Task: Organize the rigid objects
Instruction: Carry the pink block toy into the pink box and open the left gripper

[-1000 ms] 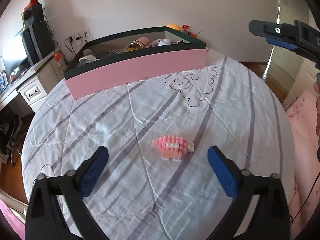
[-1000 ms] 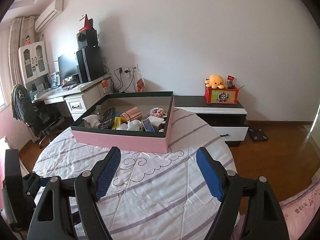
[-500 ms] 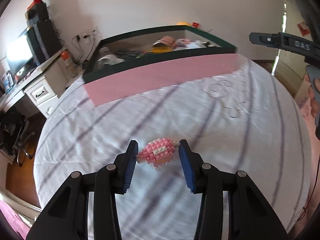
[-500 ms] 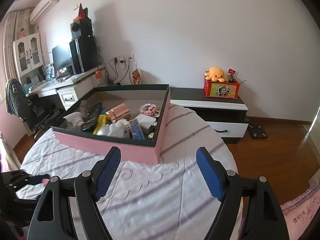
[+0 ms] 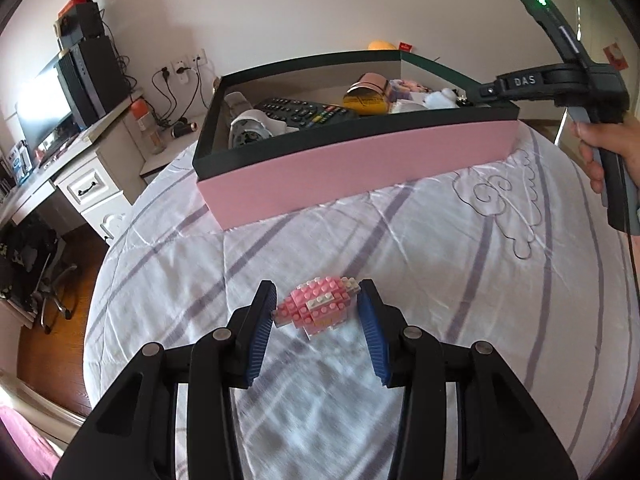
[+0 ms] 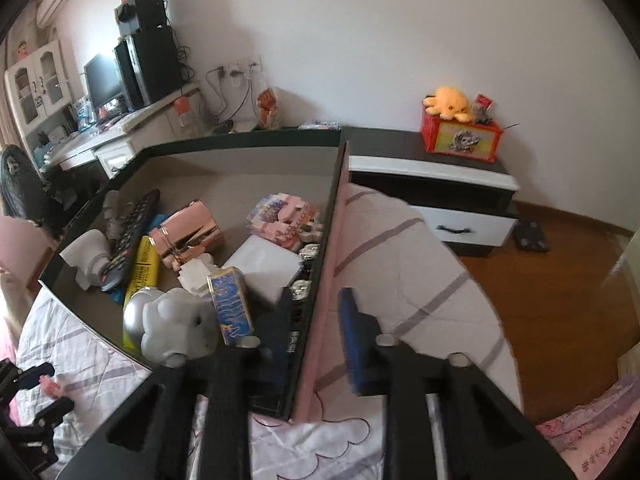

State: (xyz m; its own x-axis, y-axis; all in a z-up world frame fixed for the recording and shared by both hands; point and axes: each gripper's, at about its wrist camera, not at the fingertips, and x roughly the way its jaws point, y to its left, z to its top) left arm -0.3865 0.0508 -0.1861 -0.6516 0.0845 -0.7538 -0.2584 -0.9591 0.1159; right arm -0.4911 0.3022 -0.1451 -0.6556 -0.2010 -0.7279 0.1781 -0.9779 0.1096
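A bed [image 5: 460, 264] with a white quilt striped in grey-purple carries everything. A pink box [image 5: 352, 164] with a dark rim lies at its far side. Nearer, a pink brick toy [image 5: 316, 310] sits on the quilt.

Hidden, cropped and blurred regions in both wrist views

The base of the pink brick model [image 5: 318, 308] is being screened by the left gripper [image 5: 317, 312]; whether the right pad is touching cannot be told. The quilt [image 5: 312, 420] is being blurred nearby. The right gripper [image 6: 314, 320] is being smeared, its left finger merging into the box wall [image 6: 320, 264], and the left gripper is being cropped.
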